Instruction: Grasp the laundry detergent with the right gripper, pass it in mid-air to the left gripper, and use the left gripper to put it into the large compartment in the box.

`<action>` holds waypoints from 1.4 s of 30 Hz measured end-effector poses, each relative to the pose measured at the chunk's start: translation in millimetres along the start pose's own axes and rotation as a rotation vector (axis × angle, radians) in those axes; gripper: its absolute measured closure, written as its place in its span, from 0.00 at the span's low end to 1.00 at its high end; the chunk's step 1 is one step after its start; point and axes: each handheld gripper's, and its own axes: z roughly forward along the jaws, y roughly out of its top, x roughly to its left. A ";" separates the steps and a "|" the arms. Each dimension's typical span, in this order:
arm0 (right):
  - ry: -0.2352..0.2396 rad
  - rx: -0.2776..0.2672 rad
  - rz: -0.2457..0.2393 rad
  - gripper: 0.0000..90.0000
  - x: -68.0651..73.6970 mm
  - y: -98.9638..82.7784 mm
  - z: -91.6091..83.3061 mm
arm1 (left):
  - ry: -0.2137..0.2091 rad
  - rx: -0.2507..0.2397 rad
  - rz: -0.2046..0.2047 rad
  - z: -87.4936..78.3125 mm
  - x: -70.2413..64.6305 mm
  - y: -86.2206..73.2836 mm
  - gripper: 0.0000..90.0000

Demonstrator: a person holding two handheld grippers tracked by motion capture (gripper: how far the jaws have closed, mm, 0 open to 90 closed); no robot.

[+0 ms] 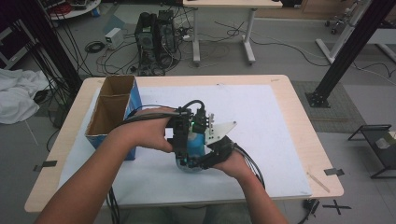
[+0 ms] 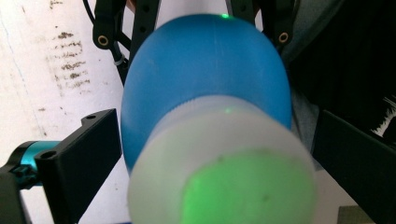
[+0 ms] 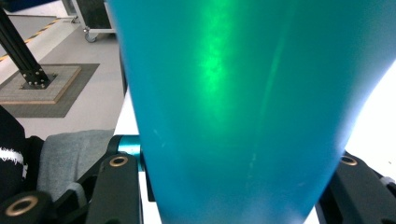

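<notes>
A blue bottle [image 1: 192, 148] with a translucent white cap [image 2: 219, 172] is held over the white mat, between both grippers. My left gripper [image 2: 217, 140] faces the cap end, one black jaw on each side of the cap and pressed against it. Green light glows on the cap's face. My right gripper [image 3: 233, 177] is shut on the bottle's blue body [image 3: 233, 93], which fills the space between its jaws. In the high view the left gripper [image 1: 182, 137] comes from the left and the right gripper [image 1: 212, 154] from the right, meeting mid-table.
An open cardboard box [image 1: 112, 109] with a blue side stands at the table's left edge. The white mat [image 1: 261, 121] covers most of the wooden table [image 1: 308, 140]. Cables [image 1: 252, 161] trail from the grippers toward the person. Computers and a desk stand beyond the table.
</notes>
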 end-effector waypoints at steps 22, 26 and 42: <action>-0.014 -0.027 -0.019 0.51 -0.5 2.4 1.7 | 0.041 0.028 -0.017 3.8 1.3 2.8 0.16; -0.011 -0.014 -0.013 0.51 1.2 3.0 0.8 | 0.028 0.027 -0.011 3.2 1.2 3.8 0.20; -0.025 -0.019 -0.012 0.51 0.5 2.7 5.1 | 0.023 0.043 -0.034 4.1 -0.4 3.9 0.28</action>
